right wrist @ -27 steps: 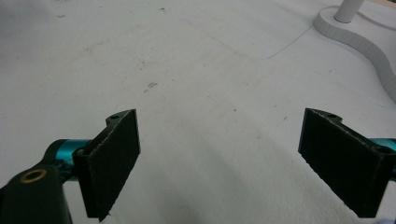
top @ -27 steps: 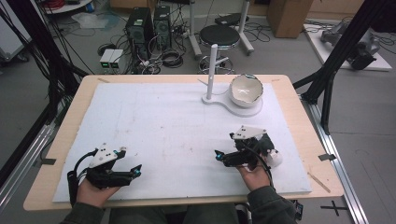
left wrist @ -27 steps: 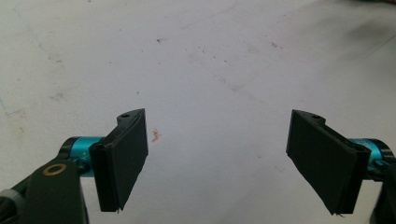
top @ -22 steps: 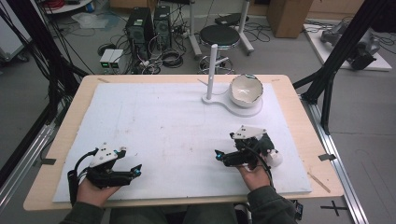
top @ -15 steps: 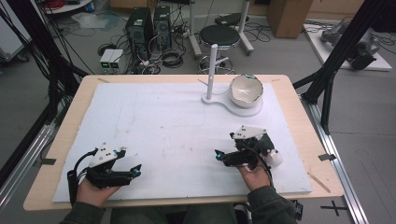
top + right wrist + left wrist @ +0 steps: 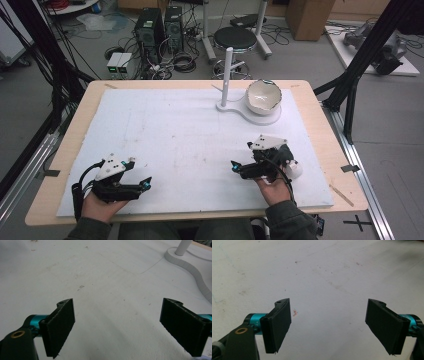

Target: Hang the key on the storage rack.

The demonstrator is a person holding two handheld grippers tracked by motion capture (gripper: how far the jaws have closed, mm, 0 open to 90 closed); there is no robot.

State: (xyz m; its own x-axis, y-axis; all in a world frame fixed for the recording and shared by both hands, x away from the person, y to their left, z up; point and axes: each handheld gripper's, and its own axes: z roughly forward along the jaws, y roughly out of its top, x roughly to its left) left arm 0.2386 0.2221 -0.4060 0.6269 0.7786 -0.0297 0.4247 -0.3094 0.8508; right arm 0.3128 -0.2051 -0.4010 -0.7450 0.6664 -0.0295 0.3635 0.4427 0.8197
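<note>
A white bowl (image 6: 263,95) rests on a white stand base (image 6: 248,114) with an upright white post (image 6: 227,75) at the far right of the white mat (image 6: 175,135). My left gripper (image 6: 146,183) lies low at the mat's near left, held by a hand, its jaws wide apart and open (image 6: 328,325) over bare mat. My right gripper (image 6: 234,166) sits at the near right, well short of the bowl, open with nothing between its fingers (image 6: 117,327). The stand base (image 6: 192,267) and post (image 6: 183,246) appear at the upper right of the right gripper view.
The mat covers a wooden table (image 6: 320,115) whose bare edges frame it. Black frame struts (image 6: 360,60) rise at the right and left sides. Computers, cables and a stool (image 6: 235,37) stand on the floor beyond the far edge.
</note>
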